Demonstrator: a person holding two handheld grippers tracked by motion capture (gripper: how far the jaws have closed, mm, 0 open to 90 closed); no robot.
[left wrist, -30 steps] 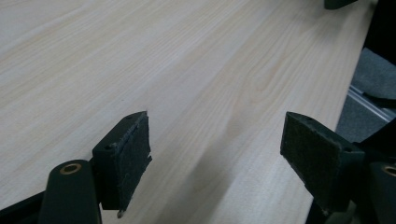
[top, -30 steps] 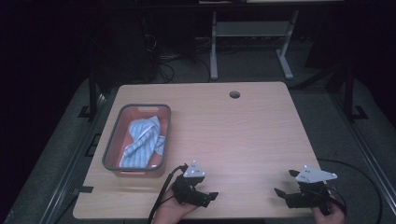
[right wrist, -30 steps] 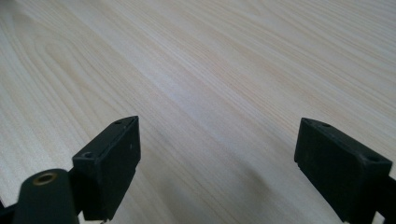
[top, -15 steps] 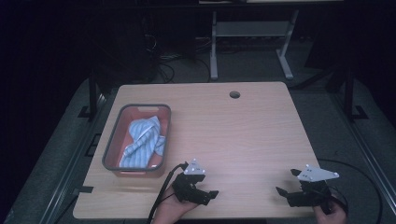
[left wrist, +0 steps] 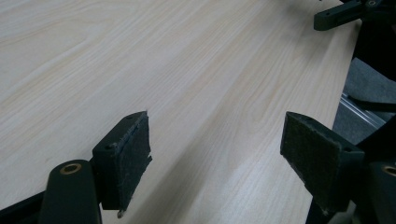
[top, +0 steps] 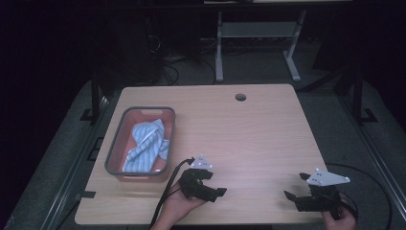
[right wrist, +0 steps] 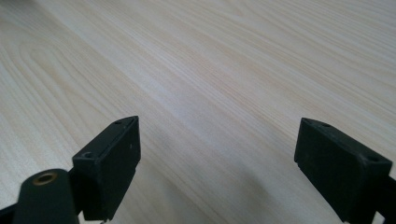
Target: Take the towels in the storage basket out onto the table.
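Two hand-held grippers are seen resting low along the near edge of a pale wooden table (top: pixel 249 129), both with jaws spread wide and nothing held between them. The left gripper (top: pixel 218 191) is placed just beside the near right corner of a grey-rimmed tray (top: pixel 114 146), which is set along the table's left edge. A blue-and-white striped cloth (top: pixel 146 143) is bunched inside that tray, and it is the nearest thing to be worked on. The right gripper (top: pixel 290 195) is kept well apart, close to the near right corner of the table.

In the left gripper view, bare wood grain is framed by the padded jaws of that gripper (left wrist: pixel 215 149), with the other gripper glimpsed at the far edge. Bare wood is likewise framed in the right gripper view by its own open jaws (right wrist: pixel 217 158).

If the cloth is to be lifted, the left gripper would best be turned toward the tray, brought over the rim rather than against it, and closed on a raised fold. No brand, label or writing can be read anywhere.
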